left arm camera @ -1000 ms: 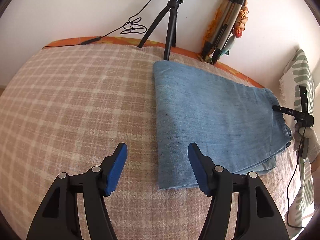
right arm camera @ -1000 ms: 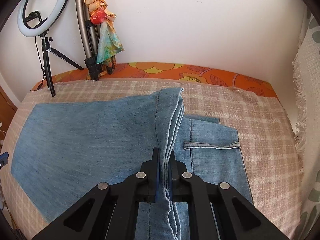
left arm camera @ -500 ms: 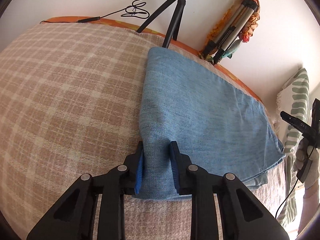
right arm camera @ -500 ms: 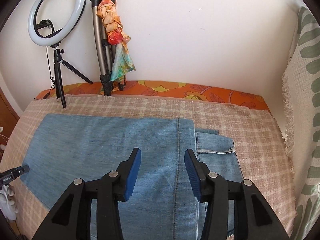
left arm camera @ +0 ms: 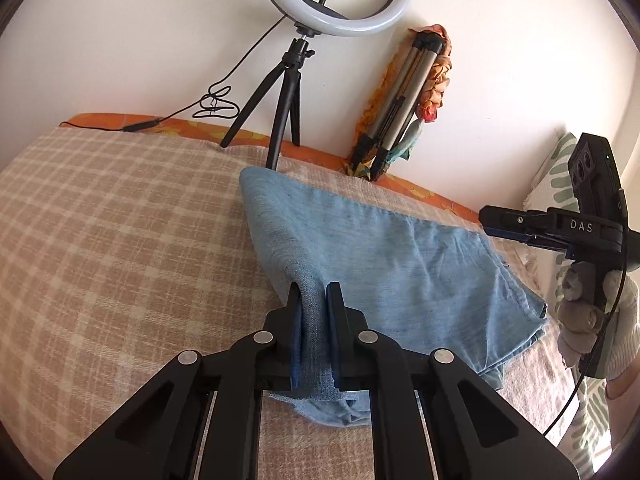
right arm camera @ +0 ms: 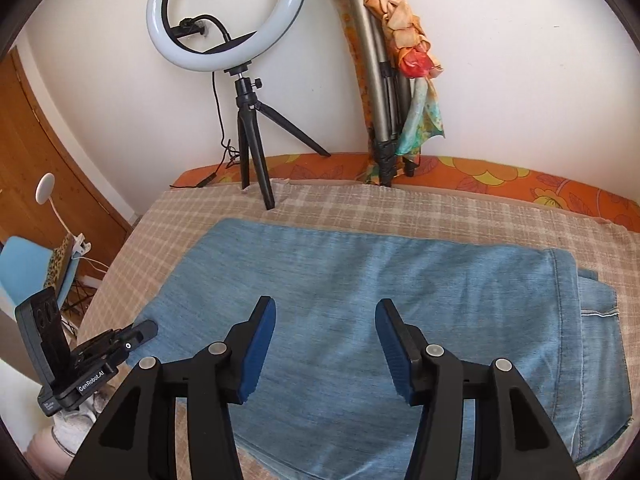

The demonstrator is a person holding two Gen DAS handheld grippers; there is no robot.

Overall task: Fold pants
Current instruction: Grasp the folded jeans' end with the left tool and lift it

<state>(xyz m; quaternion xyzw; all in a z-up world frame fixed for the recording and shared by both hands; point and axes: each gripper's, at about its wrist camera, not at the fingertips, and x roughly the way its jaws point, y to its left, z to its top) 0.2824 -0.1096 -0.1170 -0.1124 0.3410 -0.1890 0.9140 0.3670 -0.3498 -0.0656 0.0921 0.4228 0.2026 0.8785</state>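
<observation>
Light blue denim pants lie folded on a beige checked bed cover. My left gripper is shut on the near left edge of the pants and lifts it into a ridge. In the right wrist view the pants spread flat, with the waistband and a pocket at the right. My right gripper is open and empty, hovering above the middle of the pants. The right gripper also shows at the right of the left wrist view, and the left gripper shows at the lower left of the right wrist view.
A ring light on a black tripod and a folded tripod wrapped in a scarf stand at the wall behind the bed. A patterned cushion lies at the right. A blue chair and a wooden door are beyond the bed's left edge.
My left gripper closed on the pants' near edge and raised it. My right gripper let go of the fold, opened, and drew back above the pants.
</observation>
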